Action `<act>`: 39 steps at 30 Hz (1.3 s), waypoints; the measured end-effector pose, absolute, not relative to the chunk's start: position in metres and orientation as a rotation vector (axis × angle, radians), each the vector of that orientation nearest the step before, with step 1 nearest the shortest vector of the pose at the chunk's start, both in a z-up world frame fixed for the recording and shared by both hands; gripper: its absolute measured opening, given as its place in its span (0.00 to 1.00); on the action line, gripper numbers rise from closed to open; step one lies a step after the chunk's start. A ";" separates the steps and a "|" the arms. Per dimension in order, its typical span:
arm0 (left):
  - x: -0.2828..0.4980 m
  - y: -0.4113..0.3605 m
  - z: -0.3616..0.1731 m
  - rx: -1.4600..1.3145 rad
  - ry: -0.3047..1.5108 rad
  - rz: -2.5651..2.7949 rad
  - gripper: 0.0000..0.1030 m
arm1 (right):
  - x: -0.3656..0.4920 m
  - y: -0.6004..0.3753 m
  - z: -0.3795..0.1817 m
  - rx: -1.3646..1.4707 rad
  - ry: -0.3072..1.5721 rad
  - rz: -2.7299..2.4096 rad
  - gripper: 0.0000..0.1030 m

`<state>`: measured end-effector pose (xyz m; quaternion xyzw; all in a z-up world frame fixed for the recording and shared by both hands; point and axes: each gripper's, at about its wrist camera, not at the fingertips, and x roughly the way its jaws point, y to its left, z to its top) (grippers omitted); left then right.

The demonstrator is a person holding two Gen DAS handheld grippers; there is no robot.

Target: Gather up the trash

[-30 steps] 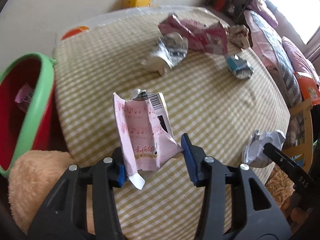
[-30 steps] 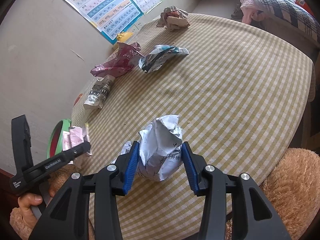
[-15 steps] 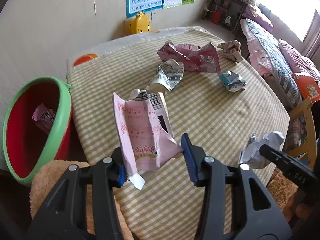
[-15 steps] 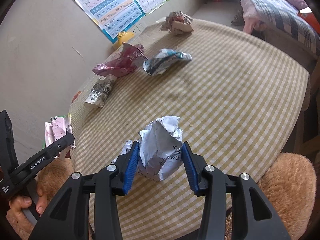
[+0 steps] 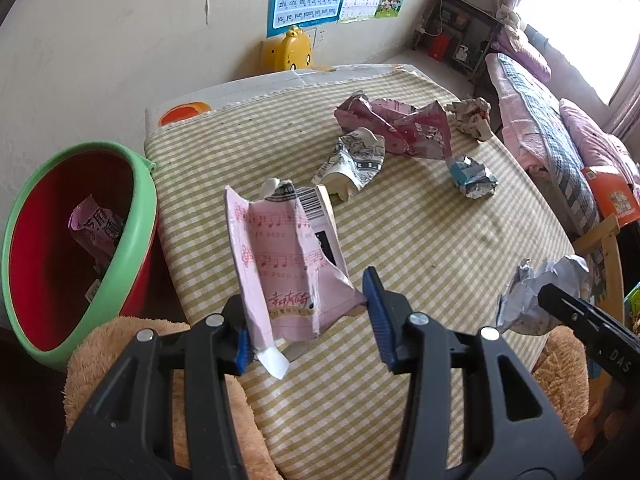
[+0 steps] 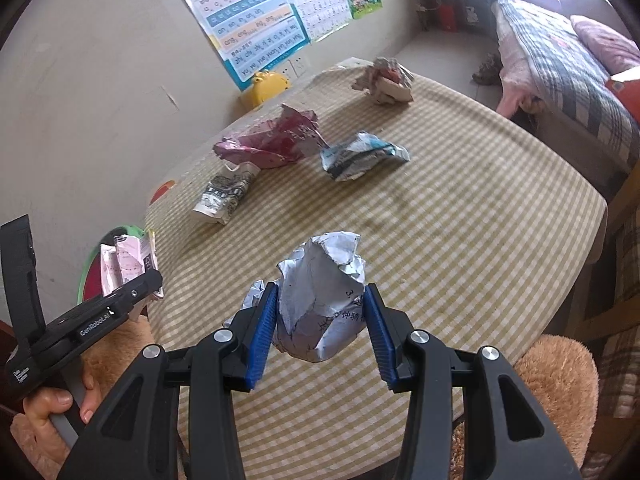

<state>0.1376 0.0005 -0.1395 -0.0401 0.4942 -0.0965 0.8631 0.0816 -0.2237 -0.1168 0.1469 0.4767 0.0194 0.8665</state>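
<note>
My left gripper (image 5: 310, 320) is shut on a pink torn carton (image 5: 288, 264) and holds it above the table's near left corner. A red bin with a green rim (image 5: 136, 240) stands to its left, below the table edge, with a pink wrapper (image 5: 96, 228) inside. My right gripper (image 6: 320, 328) is shut on a crumpled white paper ball (image 6: 324, 296) above the table's near edge; the ball also shows in the left wrist view (image 5: 536, 296). On the checked table (image 6: 460, 220) lie a crumpled pink wrapper (image 6: 272, 140), a black-and-white carton (image 6: 224, 196), a blue-white wrapper (image 6: 360, 154) and a paper wad (image 6: 386, 80).
A tan plush seat (image 5: 120, 344) sits under the left gripper and another tan plush seat (image 6: 556, 376) at the right. A yellow toy (image 5: 288, 50) stands by the wall behind the table. A bed (image 6: 560, 60) lies at the far right.
Both grippers have lifted and pulled back from the table with their loads still held. The red bin has come further into the left wrist view.
</note>
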 end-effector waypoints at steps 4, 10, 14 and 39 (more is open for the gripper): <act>0.136 0.004 -0.135 -0.092 1.018 -0.207 0.44 | 0.083 -0.215 -0.111 0.286 0.996 0.055 0.41; 0.131 0.009 -0.127 -0.096 0.987 -0.212 0.44 | 0.087 -0.201 -0.107 0.259 1.002 0.079 0.41; 0.130 0.014 -0.124 -0.110 0.979 -0.217 0.44 | 0.090 -0.191 -0.106 0.240 1.008 0.093 0.41; 0.125 0.062 -0.098 -0.187 0.914 -0.139 0.45 | 0.104 -0.137 -0.085 0.187 0.965 0.212 0.41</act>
